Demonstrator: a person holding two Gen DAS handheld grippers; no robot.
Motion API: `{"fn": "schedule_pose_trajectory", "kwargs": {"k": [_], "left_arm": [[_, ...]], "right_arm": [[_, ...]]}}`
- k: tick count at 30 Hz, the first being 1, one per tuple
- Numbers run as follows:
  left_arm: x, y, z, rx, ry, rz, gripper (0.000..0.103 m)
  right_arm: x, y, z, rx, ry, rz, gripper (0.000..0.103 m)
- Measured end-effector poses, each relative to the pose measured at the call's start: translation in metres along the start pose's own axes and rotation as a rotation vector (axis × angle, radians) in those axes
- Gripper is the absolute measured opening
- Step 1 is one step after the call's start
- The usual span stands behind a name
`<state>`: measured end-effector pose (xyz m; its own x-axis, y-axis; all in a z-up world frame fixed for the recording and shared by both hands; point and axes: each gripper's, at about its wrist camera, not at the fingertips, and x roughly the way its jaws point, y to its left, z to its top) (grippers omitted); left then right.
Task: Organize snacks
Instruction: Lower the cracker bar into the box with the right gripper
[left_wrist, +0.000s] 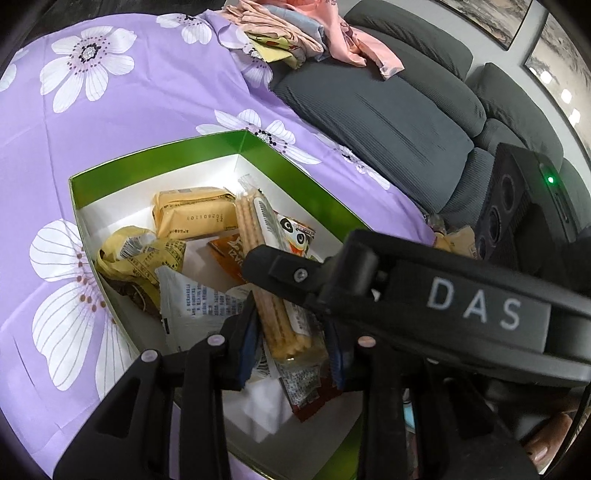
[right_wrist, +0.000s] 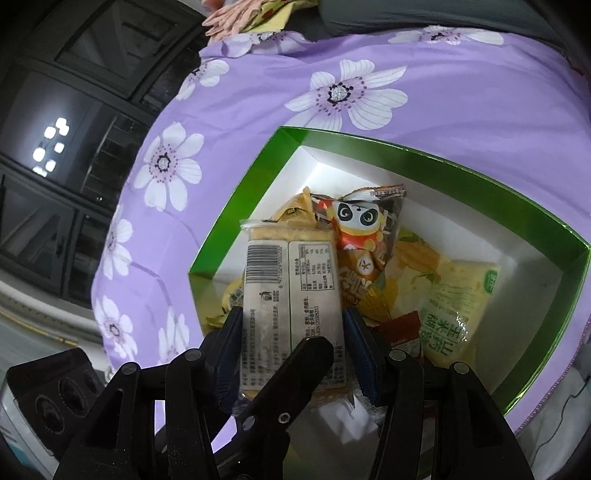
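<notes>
The long clear-wrapped pack of pale wafer biscuits (right_wrist: 291, 295) hangs over the open green-walled, white-floored cardboard box (right_wrist: 546, 236), its long axis running away from me along the fingers, the far sealed end pointing at the box's back corner and the white barcode label face up in the right wrist view. In the left wrist view the same pack (left_wrist: 273, 295) shows its narrow biscuit edge instead.

Both of my tools tilt steeply down into the box. My right hand-held gripper (right_wrist: 291, 350) pinches the pack across its broad width, blue pads against both side edges. My left hand-held gripper (left_wrist: 288, 343) clamps the near end across its thin side, pads touching the wrapper on both sides. The black body of the right tool, lettered DAS, crosses the left view above the pack.

Below the pack lie other snacks: a red-orange bag with a cartoon panda (right_wrist: 360, 225), a yellow-green pouch of corn snack (right_wrist: 454, 302) against the right wall, a tan wrapped cake bar (left_wrist: 195, 216) near the back corner, and a crumpled yellow wrapper (left_wrist: 140, 258) by the left wall.

The box sits on a purple cloth with white flowers (left_wrist: 147, 110); beyond it is a grey sofa (left_wrist: 399, 118) with a pile of folded clothes (left_wrist: 295, 33).
</notes>
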<state>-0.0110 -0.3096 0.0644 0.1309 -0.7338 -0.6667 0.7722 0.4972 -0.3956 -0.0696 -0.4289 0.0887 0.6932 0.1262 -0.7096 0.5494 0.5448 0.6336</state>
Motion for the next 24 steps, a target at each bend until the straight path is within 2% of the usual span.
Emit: {"fn": "schedule_pose_trajectory", "kwargs": {"k": [15, 21, 24], "left_arm": [[-0.0014, 0.0036, -0.0026, -0.029, -0.009, 0.019, 0.031], [-0.0026, 0.0020, -0.0015, -0.026, -0.006, 0.029, 0.035], [-0.0069, 0.0017, -0.0023, -0.021, -0.024, 0.046, 0.038]], "right_arm": [[-0.0007, -0.0021, 0.0010, 0.006, -0.005, 0.008, 0.059], [-0.0046, -0.0009, 0.0002, 0.002, -0.015, 0.001, 0.059], [-0.0073, 0.0022, -0.0002, -0.020, -0.026, -0.018, 0.065]]}}
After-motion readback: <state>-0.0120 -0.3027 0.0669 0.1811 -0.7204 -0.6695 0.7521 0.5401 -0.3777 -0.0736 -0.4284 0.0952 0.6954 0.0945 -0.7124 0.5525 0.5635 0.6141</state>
